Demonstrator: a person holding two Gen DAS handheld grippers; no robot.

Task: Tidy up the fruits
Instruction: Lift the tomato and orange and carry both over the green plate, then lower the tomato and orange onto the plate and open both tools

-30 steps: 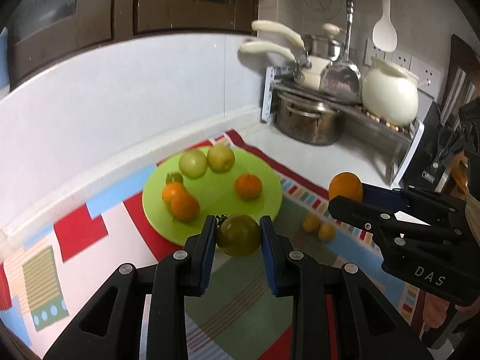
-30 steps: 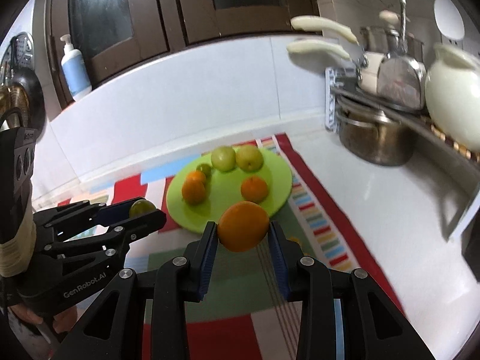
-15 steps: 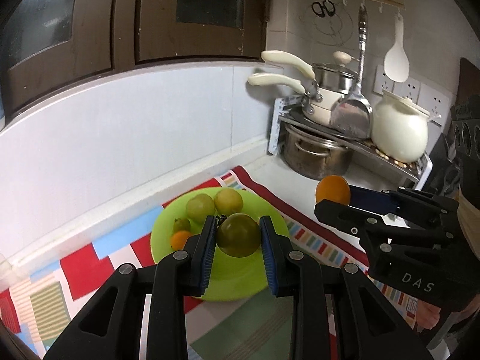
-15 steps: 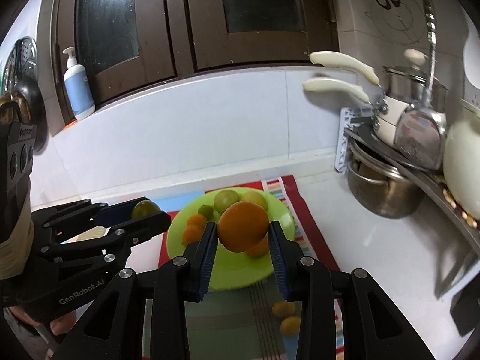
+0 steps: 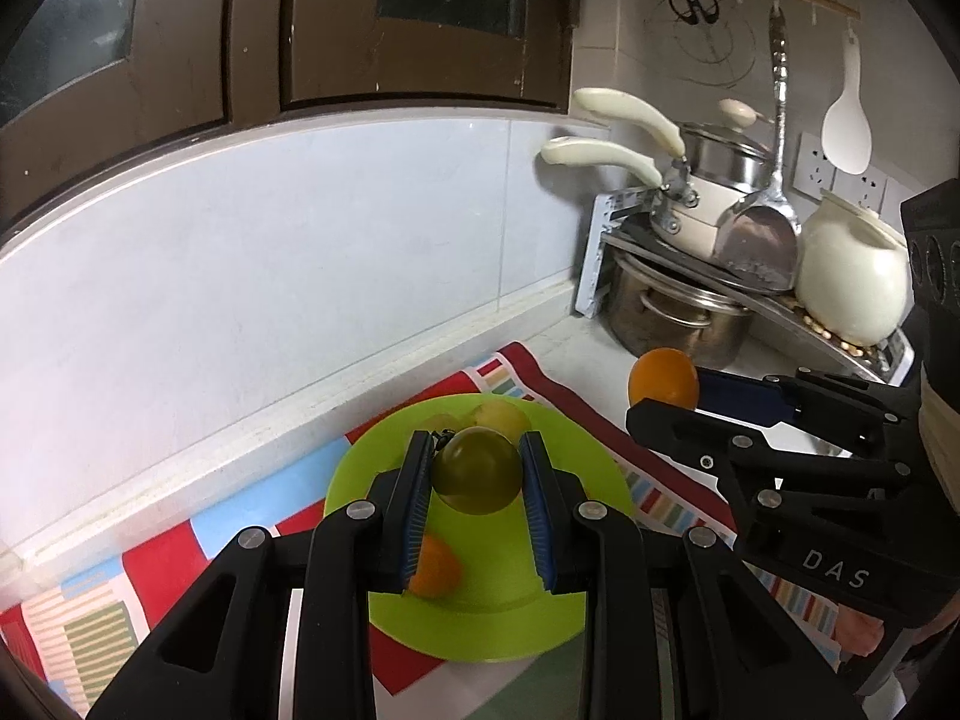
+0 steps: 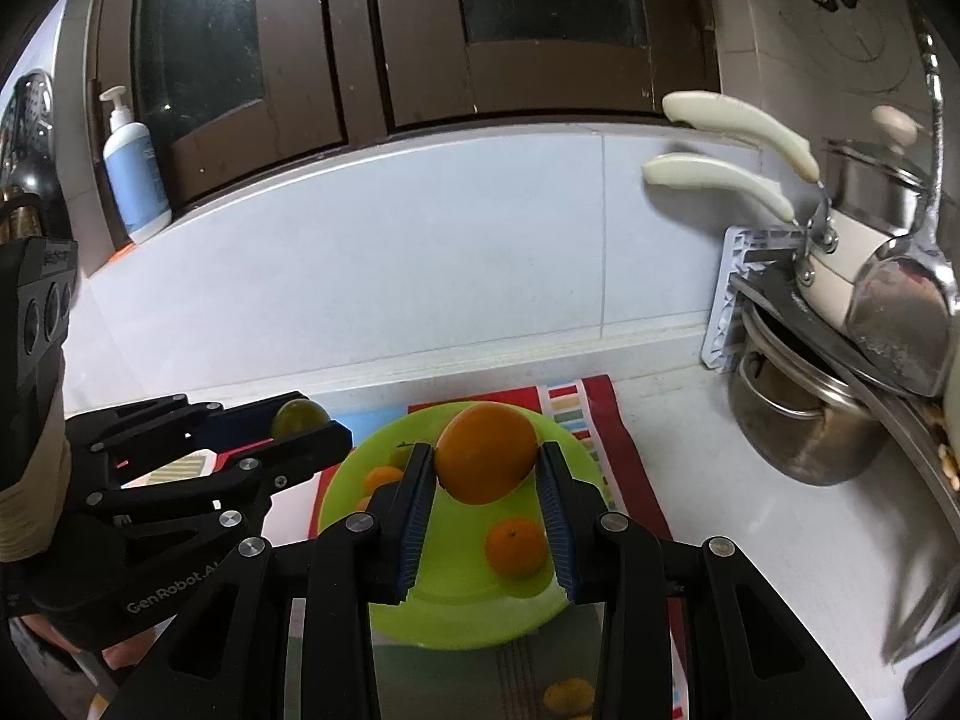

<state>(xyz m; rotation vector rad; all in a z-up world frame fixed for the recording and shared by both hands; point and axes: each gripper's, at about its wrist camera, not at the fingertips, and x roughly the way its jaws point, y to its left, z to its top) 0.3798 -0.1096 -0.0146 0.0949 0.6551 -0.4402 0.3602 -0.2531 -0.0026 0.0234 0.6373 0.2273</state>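
Observation:
My left gripper (image 5: 477,468) is shut on a dark green round fruit (image 5: 478,469) and holds it above the lime green plate (image 5: 498,612). My right gripper (image 6: 485,462) is shut on an orange (image 6: 486,452), also above the plate (image 6: 468,606). The right gripper with its orange (image 5: 663,377) shows at the right of the left wrist view; the left gripper with its green fruit (image 6: 298,416) shows at the left of the right wrist view. On the plate lie small oranges (image 6: 515,547), (image 5: 435,567) and pale green fruits (image 5: 501,416), partly hidden by the fingers.
The plate rests on a colourful patterned mat (image 5: 156,564) on a white counter. A small yellow-orange fruit (image 6: 567,697) lies on the mat in front of the plate. A rack with pots and a white jar (image 5: 849,282) stands at the right. A soap bottle (image 6: 135,174) is on the ledge.
Both grippers have moved forward over the plate with their fruits still held; the plate now sits directly under the fingers and the wall looms closer.

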